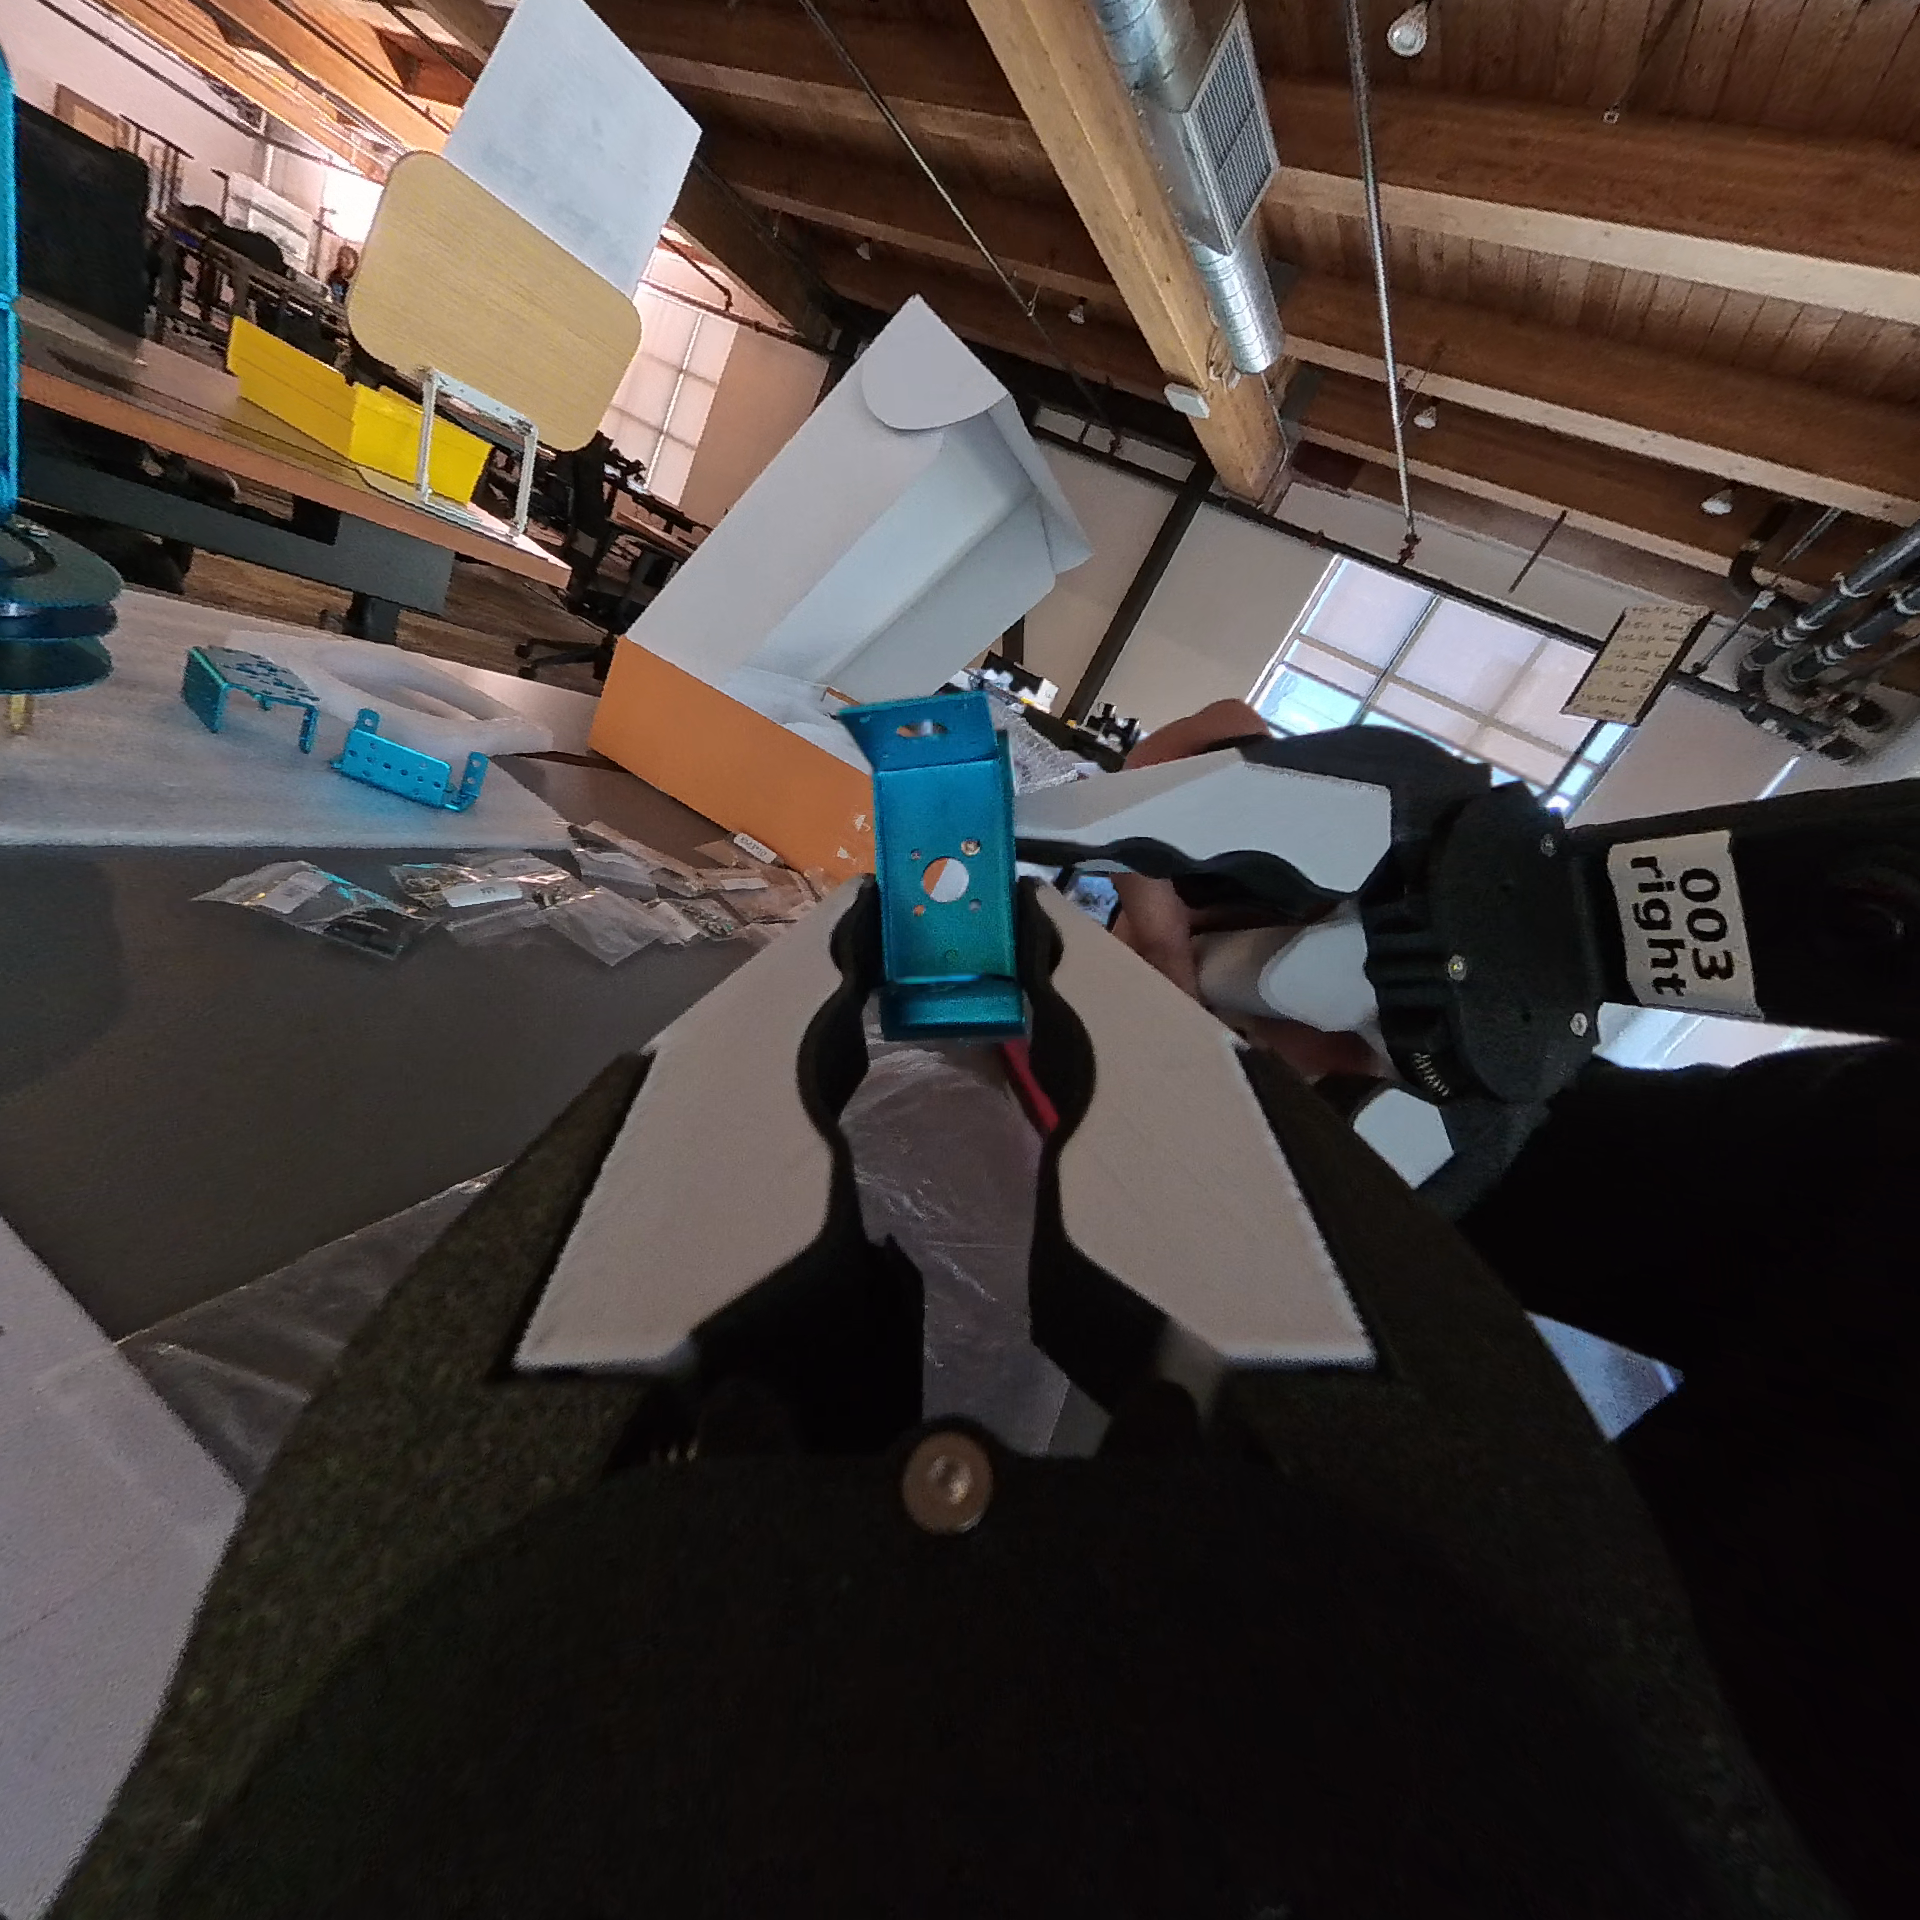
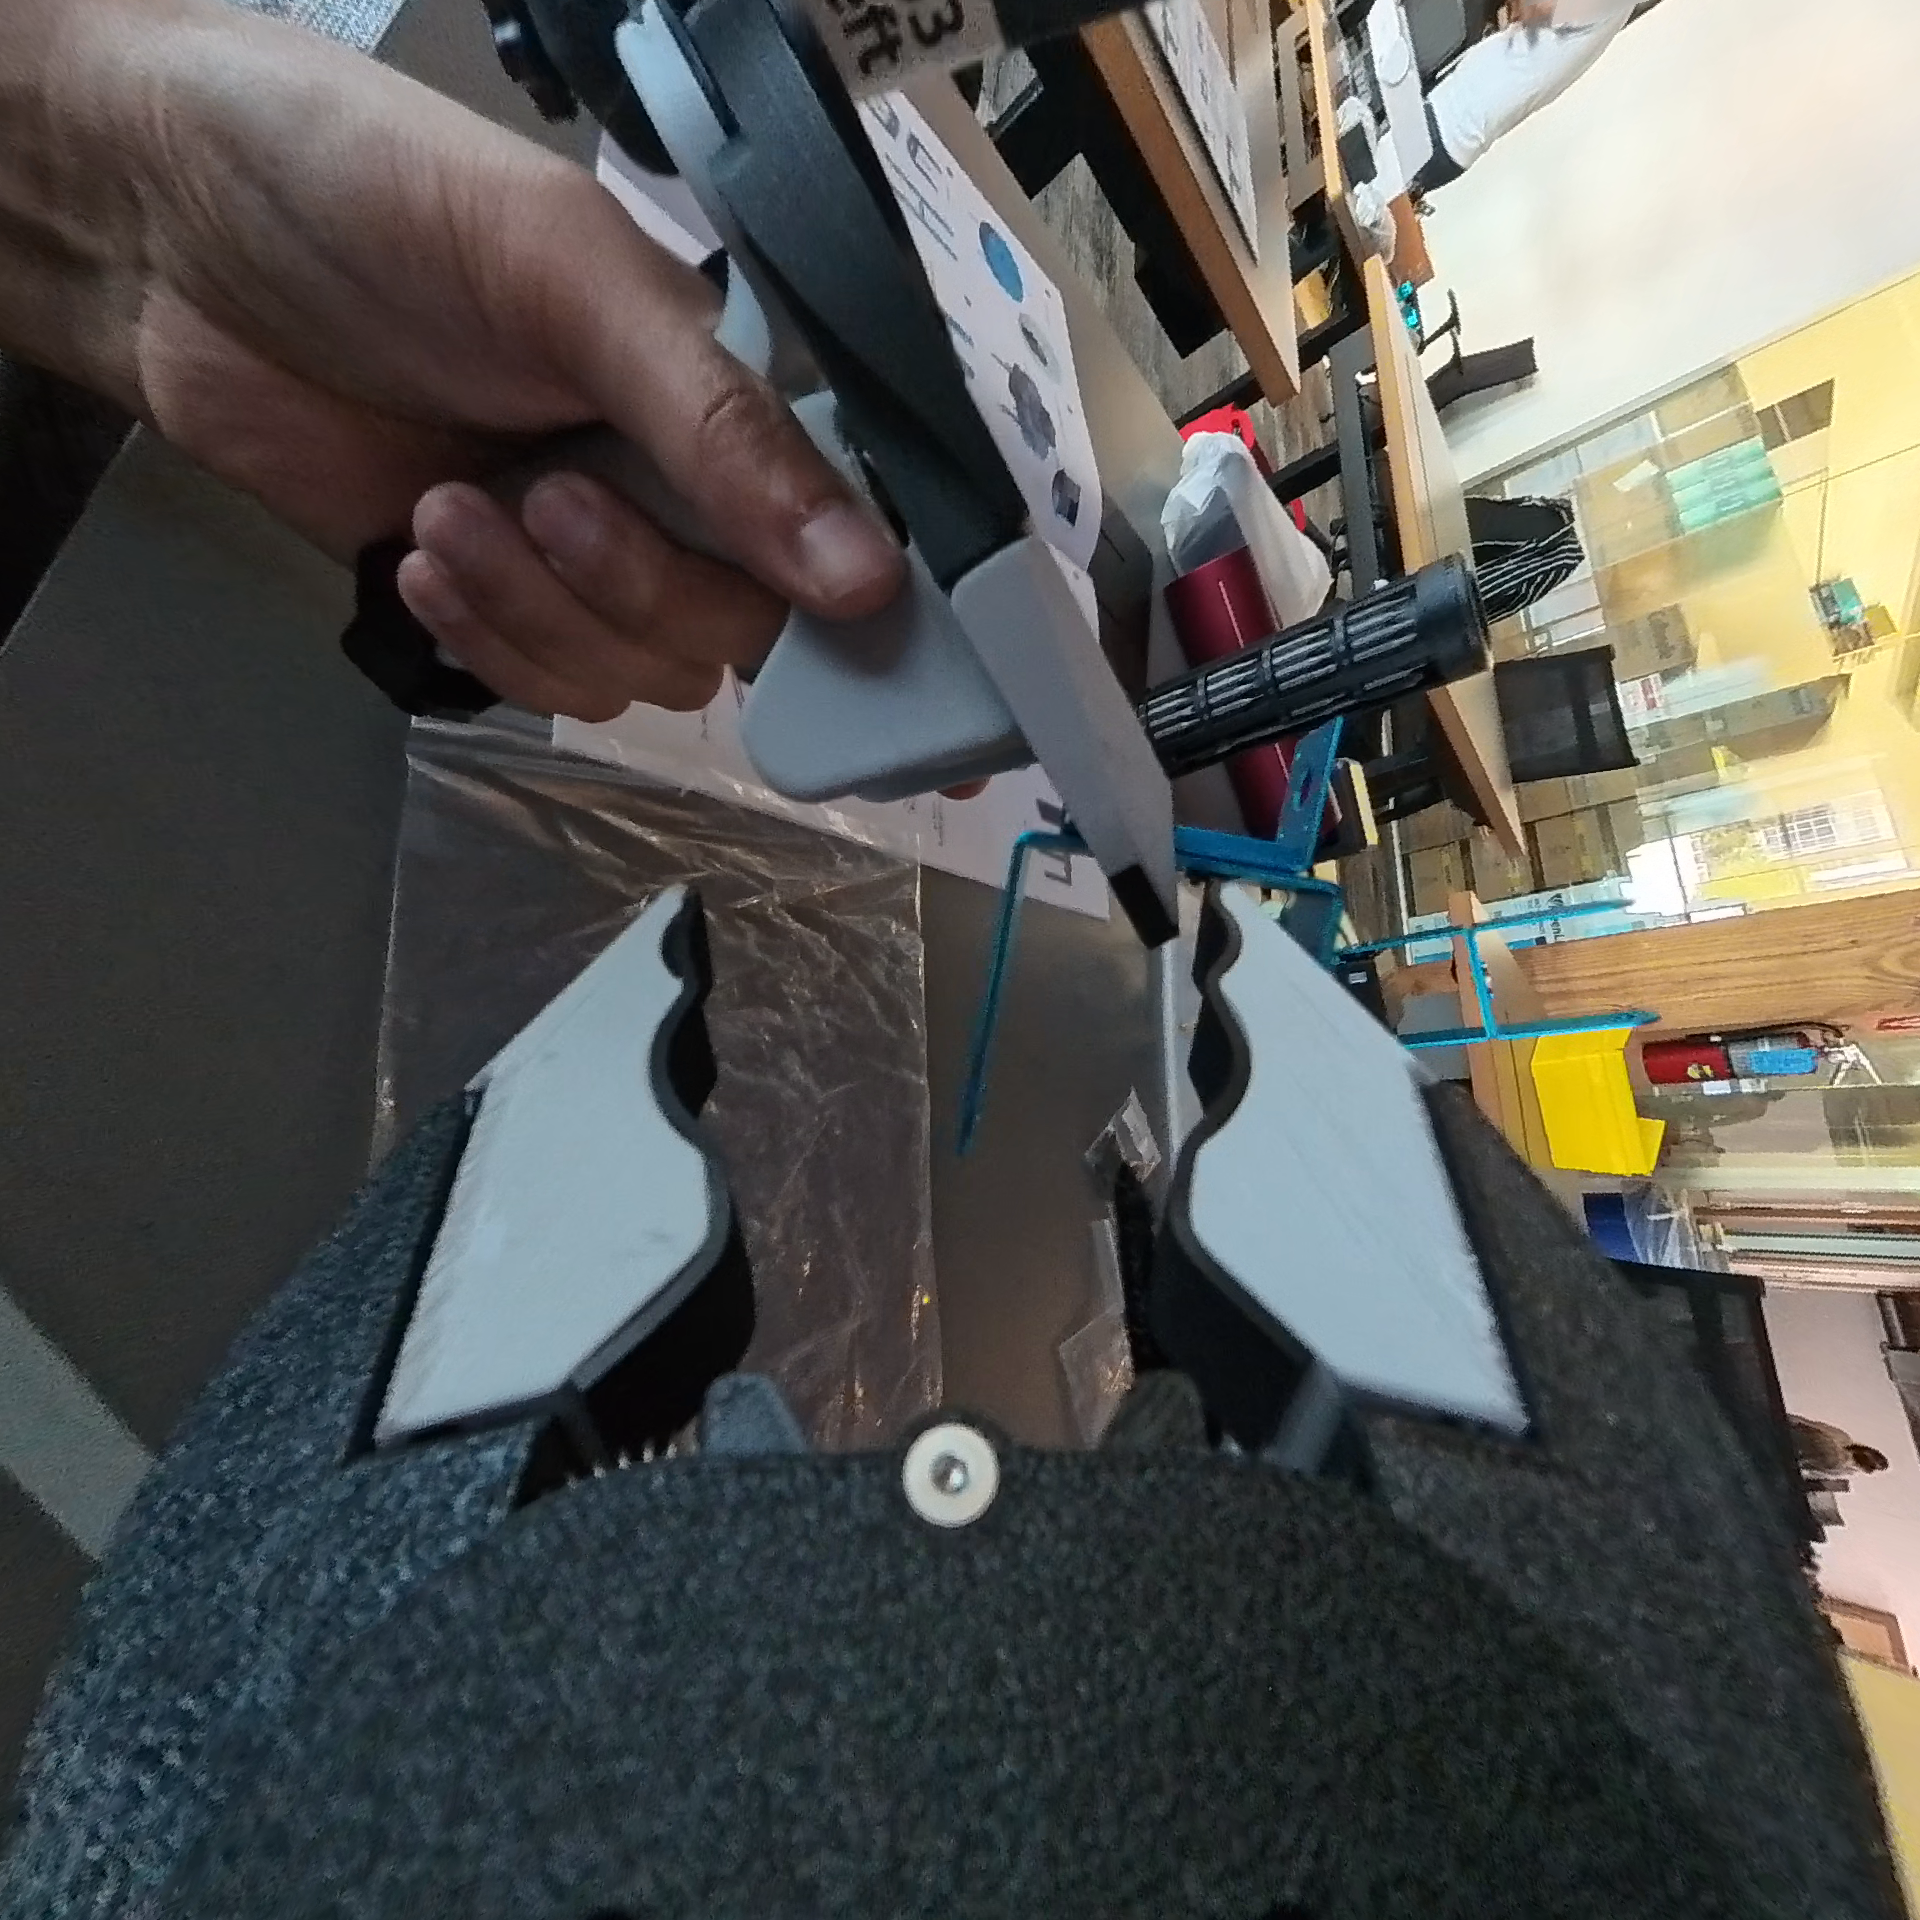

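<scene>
The left tool [image 1: 940, 940] is clenched on a blue metal bracket [image 1: 914, 935], its two tips pinching the bracket's side walls near the lower end and holding it up off the table [image 1: 260, 1039]. In the left wrist view the bracket's long axis runs close to upright, leaning a little to the left. Its drilled face, with one large round hole ringed by small ones, is turned toward the camera, and a bent flange sits at the top. The right tool [image 1: 1049, 847] comes in from the right with its jaws spread. In its own view the bracket's thin blue edge lies between its fingers, and I cannot tell whether either finger touches the metal. A hand [image 2: 468, 416] grips the left tool's handle. Below lie a crinkled clear plastic sheet [image 1: 935, 1195] and a red wire [image 1: 1029, 1091]. Farther off on the table are two more blue brackets [image 1: 410, 764], small hardware bags [image 1: 468, 899] and an open orange-and-white box [image 1: 727, 748].
</scene>
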A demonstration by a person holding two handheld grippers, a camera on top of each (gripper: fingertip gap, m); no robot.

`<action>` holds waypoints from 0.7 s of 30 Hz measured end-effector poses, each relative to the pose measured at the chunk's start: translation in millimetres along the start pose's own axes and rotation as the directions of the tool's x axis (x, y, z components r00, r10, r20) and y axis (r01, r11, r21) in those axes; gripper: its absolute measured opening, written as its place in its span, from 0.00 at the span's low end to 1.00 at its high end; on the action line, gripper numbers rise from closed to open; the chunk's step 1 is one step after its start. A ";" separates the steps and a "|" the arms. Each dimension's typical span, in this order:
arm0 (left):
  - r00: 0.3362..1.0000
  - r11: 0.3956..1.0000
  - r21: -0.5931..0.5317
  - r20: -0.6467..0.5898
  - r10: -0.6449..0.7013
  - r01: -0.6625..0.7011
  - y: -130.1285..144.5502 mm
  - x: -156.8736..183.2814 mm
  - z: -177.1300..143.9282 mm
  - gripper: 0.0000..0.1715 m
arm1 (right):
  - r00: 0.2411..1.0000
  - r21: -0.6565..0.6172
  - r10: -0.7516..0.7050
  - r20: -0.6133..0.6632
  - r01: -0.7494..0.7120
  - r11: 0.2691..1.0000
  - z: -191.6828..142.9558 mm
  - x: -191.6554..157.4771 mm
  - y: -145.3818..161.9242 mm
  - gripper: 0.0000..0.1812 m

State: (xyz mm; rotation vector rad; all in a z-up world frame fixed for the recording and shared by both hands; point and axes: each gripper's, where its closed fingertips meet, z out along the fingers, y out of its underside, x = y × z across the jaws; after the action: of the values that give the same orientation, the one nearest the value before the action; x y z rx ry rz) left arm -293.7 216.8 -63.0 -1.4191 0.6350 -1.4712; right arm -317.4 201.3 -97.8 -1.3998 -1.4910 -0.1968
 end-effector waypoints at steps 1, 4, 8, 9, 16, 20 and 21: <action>1.000 1.000 -0.007 0.006 0.010 -0.010 1.2 0.0 0.4 0.14 | 1.000 -0.008 0.005 0.005 -0.005 1.000 1.5 -0.7 2.0 0.52; 1.000 1.000 -0.011 0.009 0.013 -0.013 3.3 1.2 1.3 0.14 | 1.000 -0.008 0.009 0.008 -0.008 1.000 3.2 -0.9 3.8 0.52; 1.000 1.000 -0.010 0.003 0.026 -0.026 1.2 3.6 1.1 0.14 | 1.000 -0.020 0.010 0.011 -0.010 1.000 2.1 -0.1 5.2 0.53; 1.000 1.000 -0.005 0.007 0.028 -0.028 -0.3 2.7 0.7 0.14 | 1.000 -0.020 0.004 0.010 -0.004 1.000 0.9 -0.3 4.6 0.52; 1.000 1.000 -0.009 0.004 0.005 -0.005 2.1 1.4 0.3 0.14 | 1.000 -0.007 0.000 0.008 0.000 1.000 2.4 -2.4 4.0 0.49; 1.000 1.000 -0.001 -0.007 -0.014 0.014 2.1 1.5 -0.7 0.14 | 1.000 -0.019 -0.022 0.016 0.022 1.000 0.0 -4.6 5.4 0.52; 0.999 0.999 0.009 -0.012 -0.033 0.033 0.2 0.4 -1.8 0.15 | 0.999 -0.003 -0.041 -0.003 0.041 0.999 -4.5 -0.9 3.0 0.51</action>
State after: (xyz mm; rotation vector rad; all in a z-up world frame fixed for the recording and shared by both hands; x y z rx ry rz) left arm -295.3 216.0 -63.3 -1.4212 0.6144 -1.5070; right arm -312.7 198.4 -98.0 -1.3716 -1.5181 -0.2263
